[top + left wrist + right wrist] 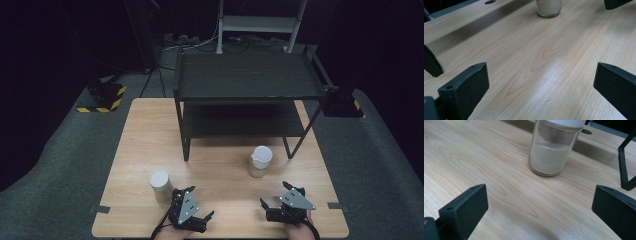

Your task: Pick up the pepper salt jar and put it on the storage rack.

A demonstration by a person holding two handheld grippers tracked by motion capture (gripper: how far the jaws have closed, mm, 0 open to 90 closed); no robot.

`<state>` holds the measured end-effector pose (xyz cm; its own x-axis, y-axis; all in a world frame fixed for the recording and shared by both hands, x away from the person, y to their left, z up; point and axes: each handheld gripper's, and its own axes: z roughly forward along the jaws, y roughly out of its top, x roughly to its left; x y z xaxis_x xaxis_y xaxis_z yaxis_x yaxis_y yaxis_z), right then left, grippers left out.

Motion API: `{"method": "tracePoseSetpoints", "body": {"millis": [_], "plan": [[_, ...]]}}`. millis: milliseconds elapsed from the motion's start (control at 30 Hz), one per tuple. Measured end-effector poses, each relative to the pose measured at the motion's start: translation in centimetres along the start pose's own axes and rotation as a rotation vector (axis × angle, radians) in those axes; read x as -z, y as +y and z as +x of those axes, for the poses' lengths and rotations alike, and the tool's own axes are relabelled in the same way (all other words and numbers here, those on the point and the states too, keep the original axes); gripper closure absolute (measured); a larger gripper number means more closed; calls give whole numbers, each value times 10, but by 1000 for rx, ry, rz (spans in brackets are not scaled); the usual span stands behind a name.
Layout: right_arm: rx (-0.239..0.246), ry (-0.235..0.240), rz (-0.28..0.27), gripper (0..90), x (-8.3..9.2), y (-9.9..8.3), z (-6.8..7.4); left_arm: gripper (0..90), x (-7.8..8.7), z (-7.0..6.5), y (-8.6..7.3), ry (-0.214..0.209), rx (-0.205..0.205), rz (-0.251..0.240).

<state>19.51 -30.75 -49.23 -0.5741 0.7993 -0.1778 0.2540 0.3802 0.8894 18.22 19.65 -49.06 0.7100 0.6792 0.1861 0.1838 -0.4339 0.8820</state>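
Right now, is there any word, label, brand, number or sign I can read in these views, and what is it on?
None: no readable text anywhere.
Jar with the white lid: plain glass, no label.
Second jar: plain, no label seen.
Black shelf and wooden table: no markings.
Yellow-black striped base on the floor: hazard stripes, no words.
Left claw and right claw: no lettering visible.

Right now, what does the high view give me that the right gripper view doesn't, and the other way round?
High view adds: the whole black two-tier metal rack and a second white-lidded jar beside the left tongs. Right gripper view adds: pale powder filling roughly half the clear glass jar. Both: that jar, the light wooden table, one leg of the rack and the open right tongs.
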Motion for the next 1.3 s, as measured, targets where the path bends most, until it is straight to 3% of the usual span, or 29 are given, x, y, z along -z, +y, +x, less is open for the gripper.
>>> {"method": "tracePoseSetpoints", "body": {"millis": [367,467,967,1300], "plan": [[5,-8,5,0,0,1,2,4,3,1,-2,-19,11,-17],[6,-9,5,0,0,1,2,4,6,-1,0,-18,-6,-33],[7,-8,11,0,-1,2,2,4,34,0,17,-50,4,-140],[-2,-4,7,0,-1,1,1,4,57,2,26,-18,27,-199]]}}
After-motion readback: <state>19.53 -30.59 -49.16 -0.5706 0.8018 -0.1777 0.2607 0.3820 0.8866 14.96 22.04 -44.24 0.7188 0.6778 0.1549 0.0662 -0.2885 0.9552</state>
